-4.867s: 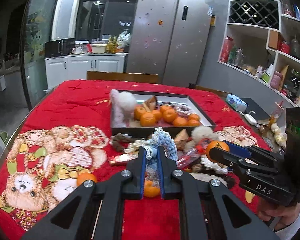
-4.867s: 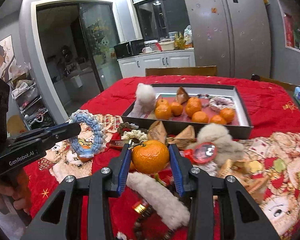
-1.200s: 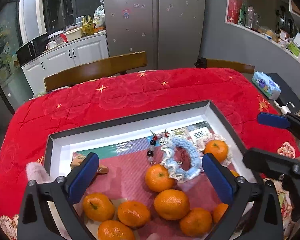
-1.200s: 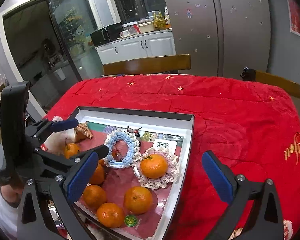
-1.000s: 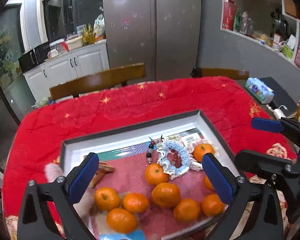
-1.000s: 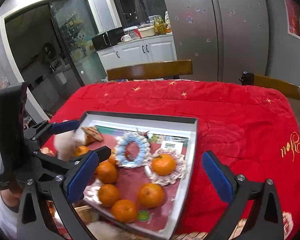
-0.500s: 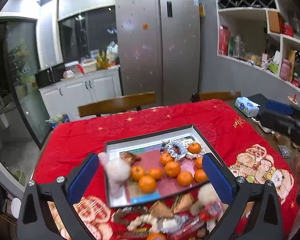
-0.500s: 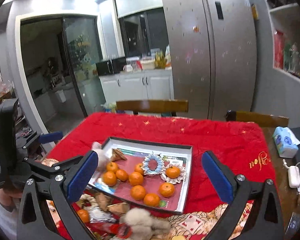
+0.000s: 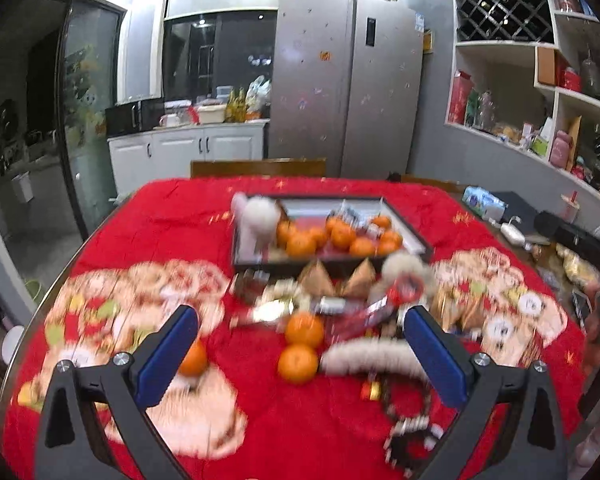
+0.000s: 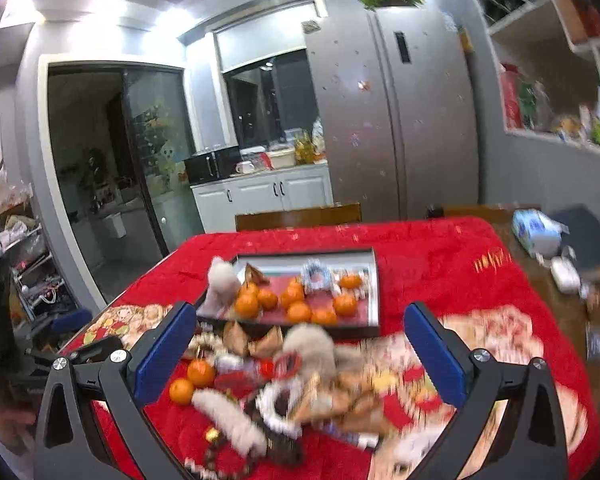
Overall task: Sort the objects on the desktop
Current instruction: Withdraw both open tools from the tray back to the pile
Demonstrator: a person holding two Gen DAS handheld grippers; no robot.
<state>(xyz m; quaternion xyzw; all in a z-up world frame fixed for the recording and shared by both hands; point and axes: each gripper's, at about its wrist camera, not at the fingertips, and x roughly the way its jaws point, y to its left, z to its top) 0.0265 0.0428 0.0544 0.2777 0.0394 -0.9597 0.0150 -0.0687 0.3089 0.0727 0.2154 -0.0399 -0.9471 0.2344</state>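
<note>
A dark tray [image 9: 420, 245] on the red tablecloth holds several tangerines [image 9: 342, 236], a white plush toy [image 9: 258, 216] and a blue woven ring [image 10: 316, 276]; the tray [image 10: 374, 280] shows in both views. In front of it lies a pile of loose things: tangerines [image 9: 298, 362], a white fluffy band [image 9: 364, 358], brown pyramid boxes [image 9: 316, 278], a bead bracelet [image 9: 412, 428]. My left gripper [image 9: 300, 352] is open and empty, above the near tangerines. My right gripper [image 10: 300, 344] is open and empty, above the pile [image 10: 300, 392].
A lone tangerine [image 9: 194, 358] sits left of the pile. A wooden chair [image 9: 258, 167] stands behind the table. A tissue pack [image 10: 536, 232] and small white devices lie on a side surface at the right. Both views are motion-blurred.
Both grippers left the blue ring and a tangerine in the tray, opened, and pulled back and down toward the near pile.
</note>
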